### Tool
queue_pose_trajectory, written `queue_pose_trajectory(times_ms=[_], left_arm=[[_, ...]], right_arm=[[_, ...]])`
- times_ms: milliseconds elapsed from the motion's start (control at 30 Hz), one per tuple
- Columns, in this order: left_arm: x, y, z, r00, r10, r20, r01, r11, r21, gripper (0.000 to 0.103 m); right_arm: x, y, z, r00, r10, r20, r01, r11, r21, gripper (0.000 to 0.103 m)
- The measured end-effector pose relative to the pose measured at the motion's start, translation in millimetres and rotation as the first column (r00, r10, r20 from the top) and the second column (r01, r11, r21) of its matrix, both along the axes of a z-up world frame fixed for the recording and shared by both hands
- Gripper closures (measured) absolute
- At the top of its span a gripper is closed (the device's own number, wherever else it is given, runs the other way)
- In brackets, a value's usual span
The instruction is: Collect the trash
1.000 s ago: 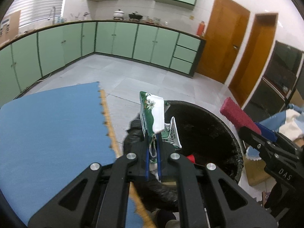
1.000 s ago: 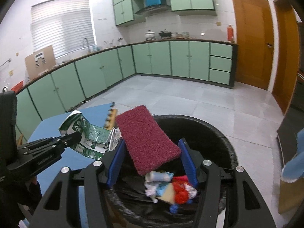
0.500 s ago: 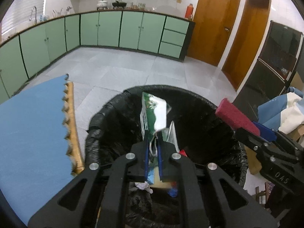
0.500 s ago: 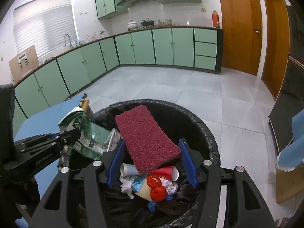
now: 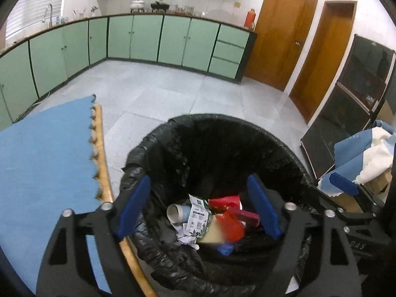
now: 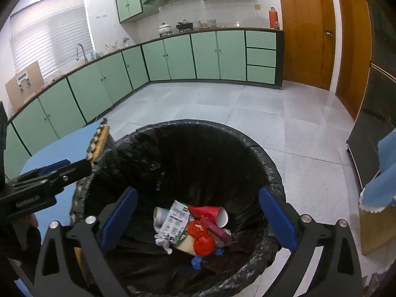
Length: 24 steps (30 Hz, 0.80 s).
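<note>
I have both grippers poised over the trash bin [image 5: 217,133], and both are empty: the left gripper [image 5: 198,210] has its blue fingers [image 5: 132,209] spread wide apart in the lower half of the left wrist frame, and the right gripper [image 6: 198,220] shows the same wide gap low in its own frame. The trash lies at the bottom of the black liner, in the lower centre of each view: a green-and-white carton [image 5: 198,219] flattened against a pale paper cup [image 5: 174,212], a red cup [image 5: 224,203], a maroon scouring pad [image 5: 243,216], red plastic wrap [image 6: 204,245] and some crumpled paper [image 6: 162,242]. The blue mat [image 5: 42,163] on the desk fills the left of the frame, its wooden edge just beside the bin's rim. I judge this drop finished, so the risk now is in pulling away. The liner [image 6: 81,190] bunches loosely over the rim at lower left, near the left gripper's fingers, and dragging them sideways could snag the plastic and tip or shift the bin. The two rigs also sit close together, so swinging one across the other could knock them.
</note>
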State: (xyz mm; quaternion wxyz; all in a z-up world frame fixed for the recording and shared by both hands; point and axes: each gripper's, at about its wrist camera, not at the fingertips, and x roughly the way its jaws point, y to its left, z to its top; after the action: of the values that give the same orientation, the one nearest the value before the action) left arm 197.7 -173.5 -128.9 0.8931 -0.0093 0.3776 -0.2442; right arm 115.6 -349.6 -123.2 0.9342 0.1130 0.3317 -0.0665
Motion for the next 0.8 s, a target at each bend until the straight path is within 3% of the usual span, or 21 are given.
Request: queue_pose_trajectory(times_ms=[100,333,800], left_arm=[[-12.0,16.0,12.8,1.000,0.016,0.018,-0.016,1.000,-0.006,0.014],[-40.6,52.8,43.1,0.996,0.073,0.057,-0.073,0.997,0.006,0.010],[-101.5,114.3,85.9,0.978,0.185,0.095,-0.189,0.982,0.029,0.008]], right_arm=[[-8.7,4.3,11.4,1.000,0.008,0.015,-0.008,1.000,0.005,0.006],[-30.5,28.8,48.4,0.996,0.070,0.048,-0.069,0.998,-0.014,0.006],[-70.2,75.6,101.2,0.983,0.157,0.091,-0.153,0.987,-0.051,0.006]])
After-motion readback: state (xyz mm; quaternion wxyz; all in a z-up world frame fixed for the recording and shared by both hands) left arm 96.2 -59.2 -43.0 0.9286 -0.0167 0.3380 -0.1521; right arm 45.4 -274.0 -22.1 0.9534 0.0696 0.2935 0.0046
